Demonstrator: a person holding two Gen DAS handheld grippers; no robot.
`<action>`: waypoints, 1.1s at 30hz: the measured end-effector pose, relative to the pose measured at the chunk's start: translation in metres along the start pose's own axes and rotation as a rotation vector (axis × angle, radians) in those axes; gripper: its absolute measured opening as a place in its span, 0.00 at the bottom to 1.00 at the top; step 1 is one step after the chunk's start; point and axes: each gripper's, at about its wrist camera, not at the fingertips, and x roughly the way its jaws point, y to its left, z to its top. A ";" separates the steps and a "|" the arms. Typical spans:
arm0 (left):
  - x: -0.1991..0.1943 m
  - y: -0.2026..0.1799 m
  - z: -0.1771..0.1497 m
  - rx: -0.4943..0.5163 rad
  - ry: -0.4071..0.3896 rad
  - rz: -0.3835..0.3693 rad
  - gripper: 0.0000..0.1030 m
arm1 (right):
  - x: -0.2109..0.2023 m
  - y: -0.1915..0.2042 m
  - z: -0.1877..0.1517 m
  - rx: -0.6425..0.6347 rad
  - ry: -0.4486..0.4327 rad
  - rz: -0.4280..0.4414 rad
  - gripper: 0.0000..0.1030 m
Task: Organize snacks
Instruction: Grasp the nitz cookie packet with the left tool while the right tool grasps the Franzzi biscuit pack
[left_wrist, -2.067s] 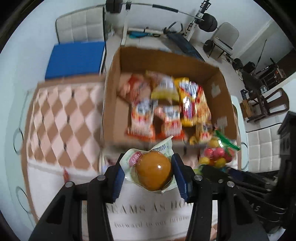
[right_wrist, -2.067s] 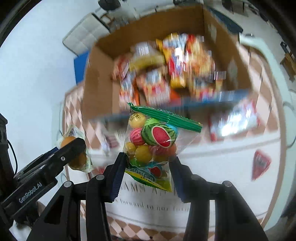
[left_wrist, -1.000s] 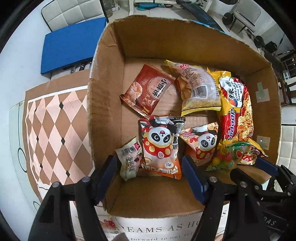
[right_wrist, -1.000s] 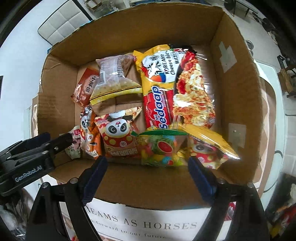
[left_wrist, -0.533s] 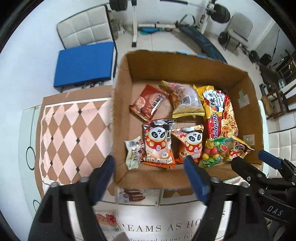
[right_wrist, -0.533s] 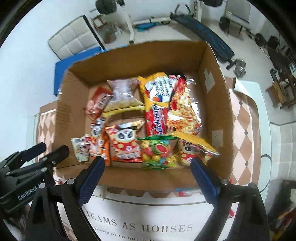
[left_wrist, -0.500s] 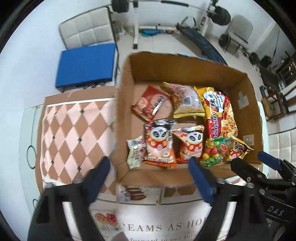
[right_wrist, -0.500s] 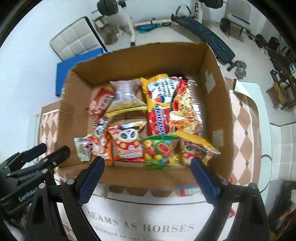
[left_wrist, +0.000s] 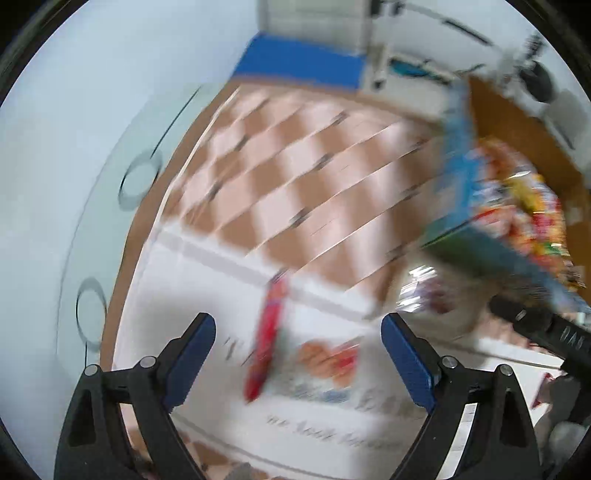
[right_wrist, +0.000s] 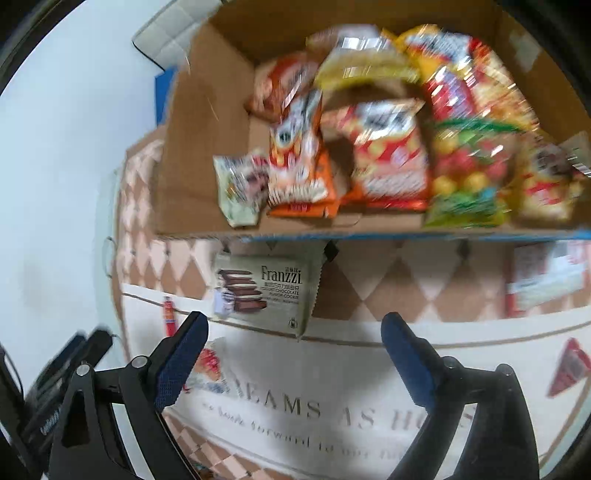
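Cardboard box (right_wrist: 192, 155) already holds most of the snack packs, while the Franzzi cookie pack (right_wrist: 264, 295) lies flat on the tablecloth (right_wrist: 351, 376) just outside the box's near wall, and a red stick pack (left_wrist: 267, 339) lies further left on the cloth. Best move, I'd say: drop the right gripper (right_wrist: 291, 354) square over the cookie pack and pinch across its short sides, not the crimped ends. Right gripper jaws are wide but closing, nothing between them; left gripper (left_wrist: 297, 360) wide, empty, hovering over the red stick pack.
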 end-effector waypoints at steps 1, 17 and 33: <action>0.012 0.012 -0.004 -0.035 0.027 -0.003 0.89 | 0.013 0.002 -0.002 0.004 0.007 -0.005 0.87; 0.086 0.074 -0.066 -0.253 0.246 -0.065 0.89 | 0.066 0.073 -0.034 -0.269 0.164 -0.044 0.81; 0.089 0.074 -0.086 -0.559 0.402 -0.353 0.89 | 0.137 0.108 -0.014 -0.476 0.196 -0.340 0.69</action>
